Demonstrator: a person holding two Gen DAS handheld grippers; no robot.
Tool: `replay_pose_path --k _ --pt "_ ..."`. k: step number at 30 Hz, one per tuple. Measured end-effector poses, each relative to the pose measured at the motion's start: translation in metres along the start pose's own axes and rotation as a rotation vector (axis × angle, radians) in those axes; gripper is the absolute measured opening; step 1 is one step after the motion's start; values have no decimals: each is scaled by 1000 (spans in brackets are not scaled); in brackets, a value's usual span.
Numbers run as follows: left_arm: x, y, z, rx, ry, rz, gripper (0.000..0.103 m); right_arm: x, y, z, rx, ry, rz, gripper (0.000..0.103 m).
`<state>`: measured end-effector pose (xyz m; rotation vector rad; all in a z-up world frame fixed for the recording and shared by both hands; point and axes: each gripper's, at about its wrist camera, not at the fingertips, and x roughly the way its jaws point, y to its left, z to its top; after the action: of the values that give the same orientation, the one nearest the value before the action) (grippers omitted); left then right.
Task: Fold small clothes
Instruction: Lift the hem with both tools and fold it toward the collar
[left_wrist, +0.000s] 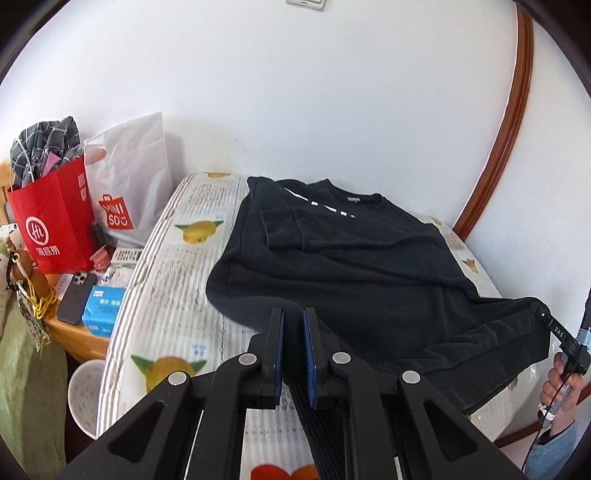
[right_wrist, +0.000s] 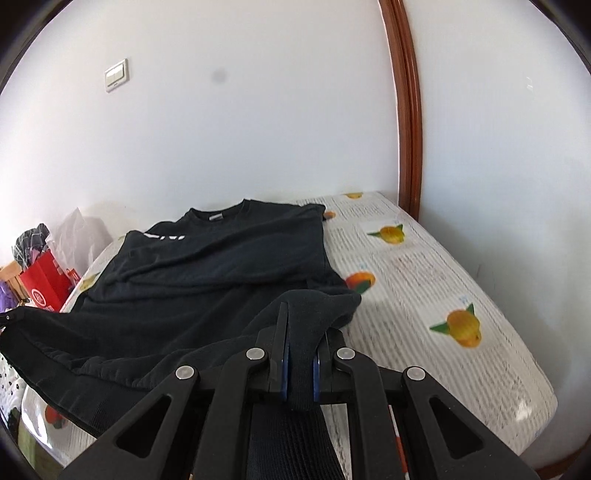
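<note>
Gripping the near hem of the black sweatshirt (left_wrist: 354, 266) at both corners, I have each pair of jaws clenched on cloth. On the left gripper (left_wrist: 292, 321) the blue pads pinch a ribbed strip that runs down between them and out of sight under the frame. On the right gripper (right_wrist: 301, 332) a bunched fold fills the gap and covers the far ends of the fingers, so I cannot make out the tips.

From the left camera the right gripper shows only at the right edge, cut off, with a hand (left_wrist: 559, 384) and a blue sleeve (left_wrist: 554, 450) below it.

The sweatshirt lies on the bed (left_wrist: 173, 280), collar toward the far wall (left_wrist: 295, 92), near hem raised off the sheet. One sleeve is folded across the chest and hides most of the white lettering, which I cannot read.

Left of the bed stand a red bag (left_wrist: 55, 218) and a white bag (left_wrist: 129, 184), with a phone (left_wrist: 75, 295) and a tissue pack (left_wrist: 101, 308) near them, partly blurred.
</note>
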<state>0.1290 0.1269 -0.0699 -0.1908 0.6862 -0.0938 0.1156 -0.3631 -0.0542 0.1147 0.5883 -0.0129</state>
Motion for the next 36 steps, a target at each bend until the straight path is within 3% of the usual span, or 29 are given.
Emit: replay_pose_path --k 13,15,17,20,29,34,36 --pt "54 9 59 -25 -20 64 10 77 21 69 -21 7 2 8" --pt "66 10 68 -26 -27 97 2 92 23 76 -22 12 0 8" --pt "74 12 77 -20 -45 126 2 110 26 83 -21 19 -13 8" --pt "85 19 89 -29 -55 113 2 134 27 88 6 39 6 8" --pt "137 27 86 -47 64 72 2 201 29 89 23 117 -13 9" --pt "148 25 77 -40 113 54 2 226 29 81 -5 167 -51 9" --pt "148 24 73 -44 128 48 6 234 29 76 -18 191 -70 9"
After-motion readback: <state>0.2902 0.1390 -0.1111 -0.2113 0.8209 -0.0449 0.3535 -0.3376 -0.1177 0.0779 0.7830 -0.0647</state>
